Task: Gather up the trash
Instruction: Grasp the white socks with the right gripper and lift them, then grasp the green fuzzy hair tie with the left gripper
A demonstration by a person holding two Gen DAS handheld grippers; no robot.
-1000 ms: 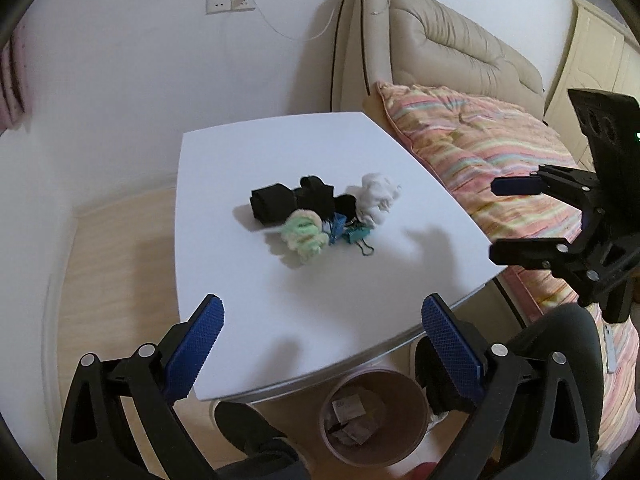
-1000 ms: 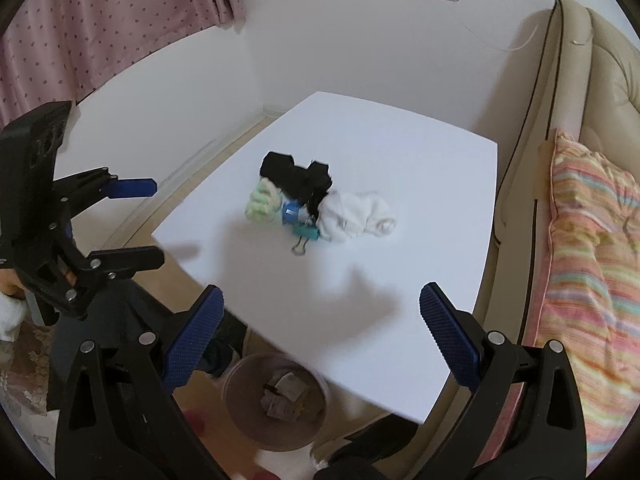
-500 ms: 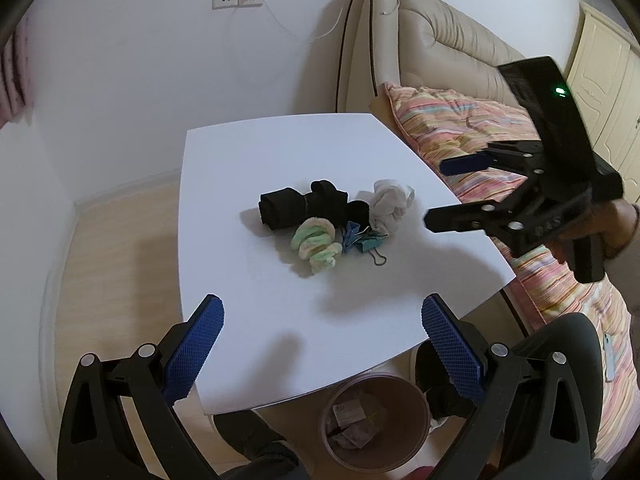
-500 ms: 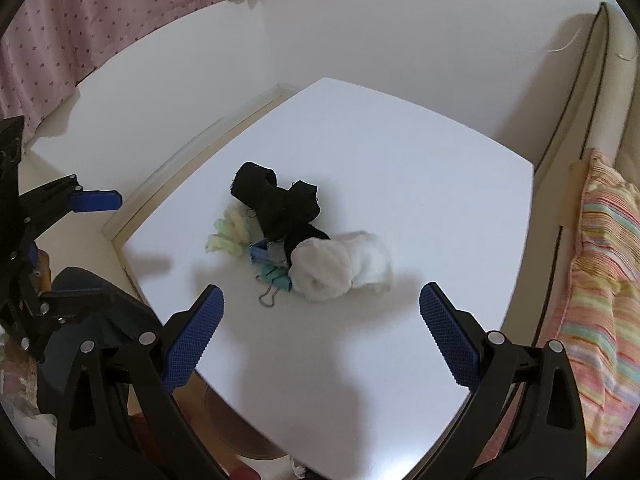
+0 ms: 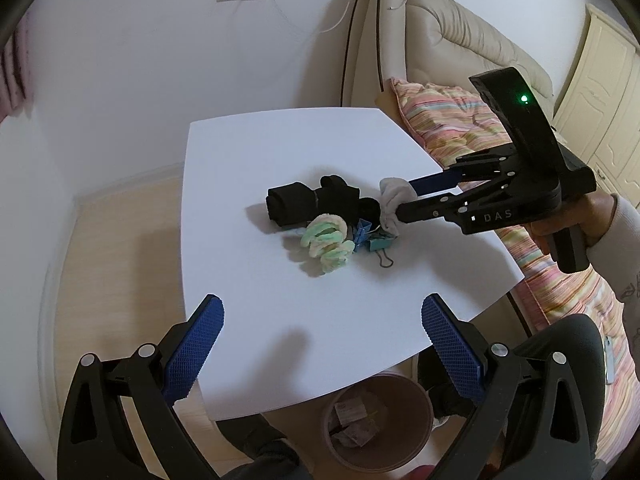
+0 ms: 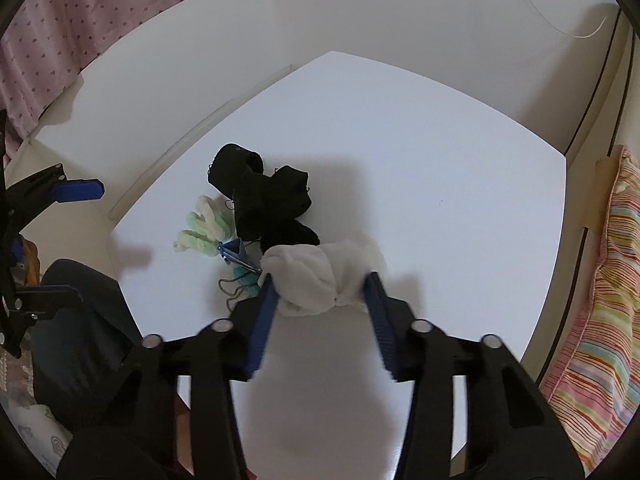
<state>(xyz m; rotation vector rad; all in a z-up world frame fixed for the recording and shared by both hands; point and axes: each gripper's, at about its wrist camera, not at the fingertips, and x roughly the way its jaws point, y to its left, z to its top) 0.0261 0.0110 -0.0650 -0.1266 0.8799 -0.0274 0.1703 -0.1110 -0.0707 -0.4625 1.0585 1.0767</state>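
A small pile lies on the white table [image 5: 280,152]: a white sock [image 6: 320,280], black socks [image 6: 264,196], a green-and-cream fuzzy piece [image 5: 326,240] and blue binder clips [image 5: 372,238]. My right gripper [image 6: 322,286] has its fingers on either side of the white sock, closing on it; in the left wrist view it reaches in from the right [image 5: 394,206]. My left gripper [image 5: 320,336] is open and empty above the table's near edge.
A round bin [image 5: 378,424] with scraps of paper stands on the floor under the near table edge. A bed with a striped quilt [image 5: 452,124] is to the right. A pink curtain [image 6: 60,20] hangs at the far left.
My right gripper has moved in over the table and down to the white sock, and its fingers have narrowed around it. My left gripper has barely moved.
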